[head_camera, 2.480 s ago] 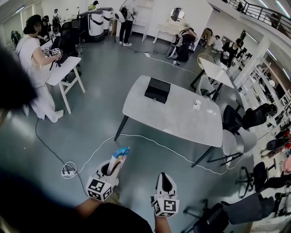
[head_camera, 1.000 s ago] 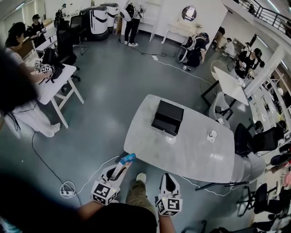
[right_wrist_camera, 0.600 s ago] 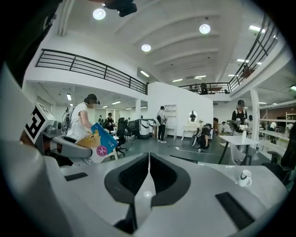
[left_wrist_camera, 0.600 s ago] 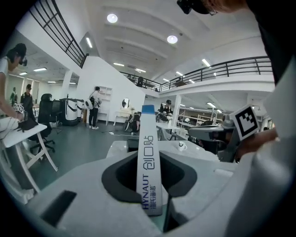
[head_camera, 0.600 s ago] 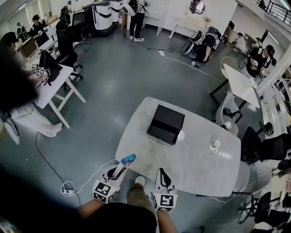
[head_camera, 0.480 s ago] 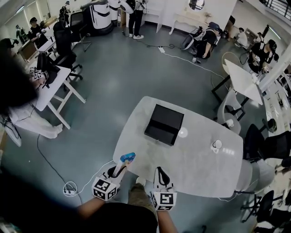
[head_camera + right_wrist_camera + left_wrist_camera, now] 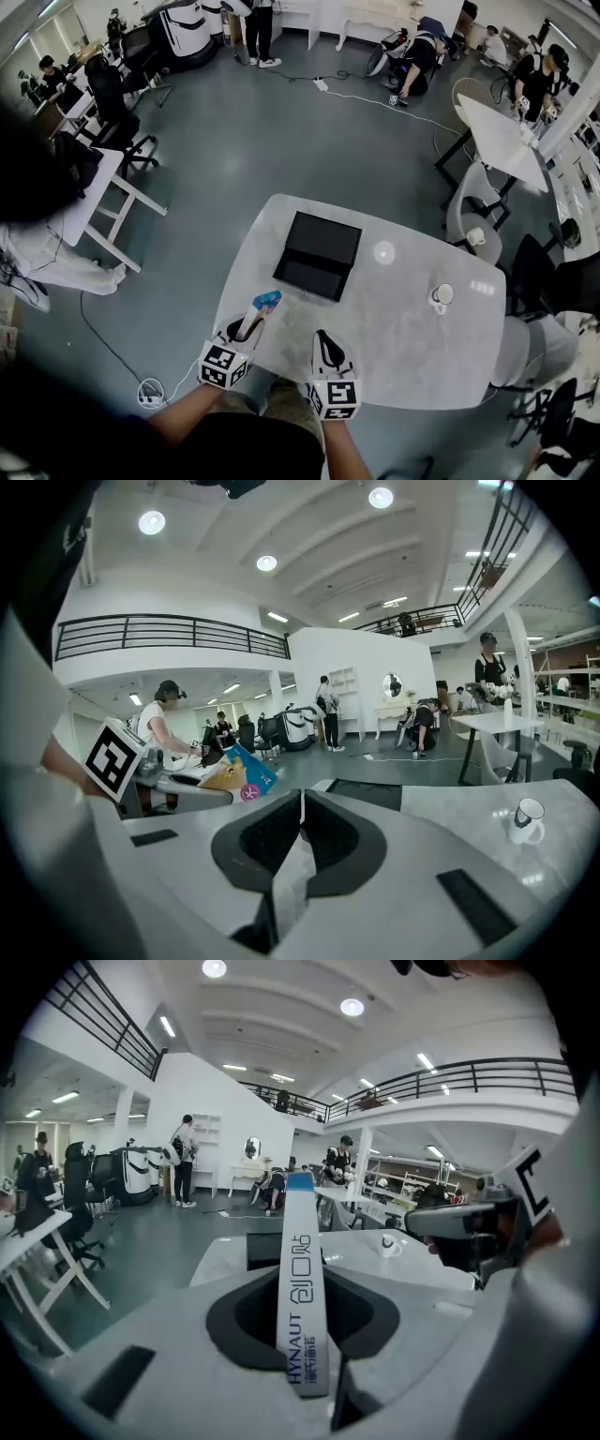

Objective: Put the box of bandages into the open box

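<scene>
The bandage box [image 7: 262,307], a slim blue and white carton, sticks up from my left gripper [image 7: 249,325], which is shut on it over the near left edge of the table. In the left gripper view the carton's narrow white side [image 7: 302,1241] stands between the jaws of the left gripper [image 7: 303,1288]. The open box [image 7: 317,255] is black and flat and lies on the table ahead of the left gripper; it shows again as the open box [image 7: 272,1249] beyond the carton. My right gripper [image 7: 320,340] is shut and empty beside the left one, its right gripper [image 7: 300,795] jaws touching.
The pale oval table [image 7: 403,328] also carries a white mug [image 7: 440,296] at the right and a small round white object [image 7: 383,251]. Chairs [image 7: 521,351] stand at the right end. A white desk [image 7: 89,202] and a floor cable [image 7: 112,323] lie to the left.
The table and black box have come much closer in the head view. Both grippers now reach over the table's near edge, the left still holding the carton.
</scene>
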Demonstrator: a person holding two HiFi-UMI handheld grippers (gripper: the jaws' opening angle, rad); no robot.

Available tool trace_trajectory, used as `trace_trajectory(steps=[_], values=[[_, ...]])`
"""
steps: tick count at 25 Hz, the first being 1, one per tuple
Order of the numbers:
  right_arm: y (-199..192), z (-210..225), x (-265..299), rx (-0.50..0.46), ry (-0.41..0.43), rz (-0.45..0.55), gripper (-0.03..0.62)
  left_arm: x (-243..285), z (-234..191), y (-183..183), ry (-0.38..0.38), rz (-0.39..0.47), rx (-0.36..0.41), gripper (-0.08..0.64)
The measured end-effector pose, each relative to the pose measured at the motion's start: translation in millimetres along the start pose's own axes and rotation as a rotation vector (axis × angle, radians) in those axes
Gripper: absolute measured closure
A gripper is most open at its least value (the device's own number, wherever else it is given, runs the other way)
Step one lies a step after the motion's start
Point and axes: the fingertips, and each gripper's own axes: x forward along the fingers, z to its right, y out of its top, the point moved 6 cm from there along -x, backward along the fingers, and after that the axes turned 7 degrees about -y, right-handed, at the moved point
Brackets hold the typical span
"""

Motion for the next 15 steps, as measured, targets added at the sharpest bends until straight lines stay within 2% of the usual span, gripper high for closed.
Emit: trace_trajectory(steps=[4, 8, 12, 15], values=[[5.2, 16.0, 16.5, 0.006, 0.003, -0.003, 0.575, 45.4, -8.8, 0.5, -0.01, -0.041, 0.006, 0.474], [6.5, 27.1, 30.6, 0.008, 0.016, -0.025, 0.575, 84.2, -19.2, 5.4, -0.032, -0.11, 0.077, 0.474], [1.4, 37.9, 48.6, 0.031, 0.029, -0.04, 0.575, 119.9, -31.2, 10.3, -0.066, -0.144, 0.129, 0.474], [1.4, 46.5, 65.1, 0.027, 0.034, -0.053, 0.575, 149.2, -38.1, 11.3, -0.08, -0.186, 0.203, 0.474]])
